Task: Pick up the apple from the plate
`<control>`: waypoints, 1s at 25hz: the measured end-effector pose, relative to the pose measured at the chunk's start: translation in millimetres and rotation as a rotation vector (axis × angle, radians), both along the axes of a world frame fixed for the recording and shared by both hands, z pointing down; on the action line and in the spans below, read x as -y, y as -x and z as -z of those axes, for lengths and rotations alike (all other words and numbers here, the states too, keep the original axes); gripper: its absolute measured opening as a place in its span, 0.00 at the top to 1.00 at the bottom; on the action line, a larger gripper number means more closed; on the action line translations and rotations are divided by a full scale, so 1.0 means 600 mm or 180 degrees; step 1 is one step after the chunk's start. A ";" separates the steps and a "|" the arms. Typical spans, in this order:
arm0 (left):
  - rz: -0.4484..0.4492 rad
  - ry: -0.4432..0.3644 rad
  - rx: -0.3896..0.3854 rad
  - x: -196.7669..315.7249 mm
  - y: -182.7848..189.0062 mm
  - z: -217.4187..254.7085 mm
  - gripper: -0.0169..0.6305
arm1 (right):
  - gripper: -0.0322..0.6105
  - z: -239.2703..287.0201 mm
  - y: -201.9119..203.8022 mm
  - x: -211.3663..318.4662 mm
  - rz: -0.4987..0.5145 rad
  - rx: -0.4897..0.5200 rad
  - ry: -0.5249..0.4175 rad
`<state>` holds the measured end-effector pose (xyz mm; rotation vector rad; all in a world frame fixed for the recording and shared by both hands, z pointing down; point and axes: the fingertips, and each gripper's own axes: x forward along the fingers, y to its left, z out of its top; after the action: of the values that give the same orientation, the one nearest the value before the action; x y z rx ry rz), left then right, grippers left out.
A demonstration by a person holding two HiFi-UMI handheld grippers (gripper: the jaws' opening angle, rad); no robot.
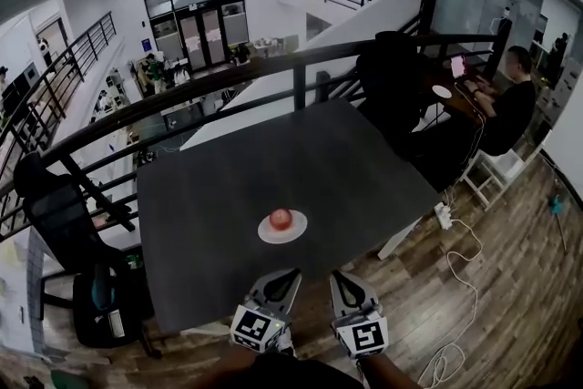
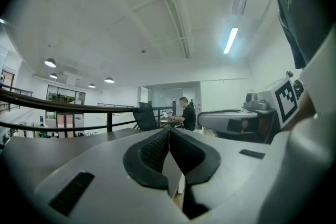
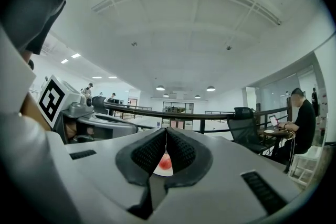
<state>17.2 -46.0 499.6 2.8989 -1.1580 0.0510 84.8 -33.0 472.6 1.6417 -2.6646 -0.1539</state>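
A red apple (image 1: 281, 218) rests on a white plate (image 1: 295, 232) near the front middle of a dark grey table (image 1: 228, 196). Both grippers hover side by side at the table's near edge, short of the plate. My left gripper (image 1: 290, 273) is shut with nothing in it. My right gripper (image 1: 335, 276) is shut and empty too. In the right gripper view the apple (image 3: 165, 163) and plate (image 3: 164, 171) show ahead through the small gap under the touching pads (image 3: 179, 152). The left gripper view shows its pads (image 2: 152, 152) meeting; the apple is hidden there.
A black railing (image 1: 301, 68) runs behind the table. A black office chair (image 1: 82, 241) stands at the left. A seated person (image 1: 506, 109) works at a desk to the right. A white cable and power strip (image 1: 444, 216) lie on the wooden floor.
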 end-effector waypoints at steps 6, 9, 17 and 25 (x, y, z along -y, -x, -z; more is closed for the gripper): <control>-0.0031 0.0051 -0.0029 0.070 0.033 -0.006 0.94 | 0.91 -0.002 0.025 0.074 -0.0025 -0.0093 0.0004; -0.0015 0.0076 -0.0027 0.104 0.057 -0.012 0.94 | 0.91 -0.019 0.039 0.104 -0.0070 -0.0194 0.0166; 0.0001 0.0028 -0.0052 0.190 0.104 -0.010 0.94 | 0.91 -0.020 0.061 0.185 -0.0243 -0.0187 0.0179; 0.0079 0.0086 -0.0045 0.236 0.112 -0.021 0.94 | 0.91 -0.015 0.056 0.230 -0.0238 -0.0189 0.0058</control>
<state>-50.0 -187.5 512.3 2.8564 -1.1813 0.0452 51.0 -170.9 481.8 1.7006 -2.5498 -0.1740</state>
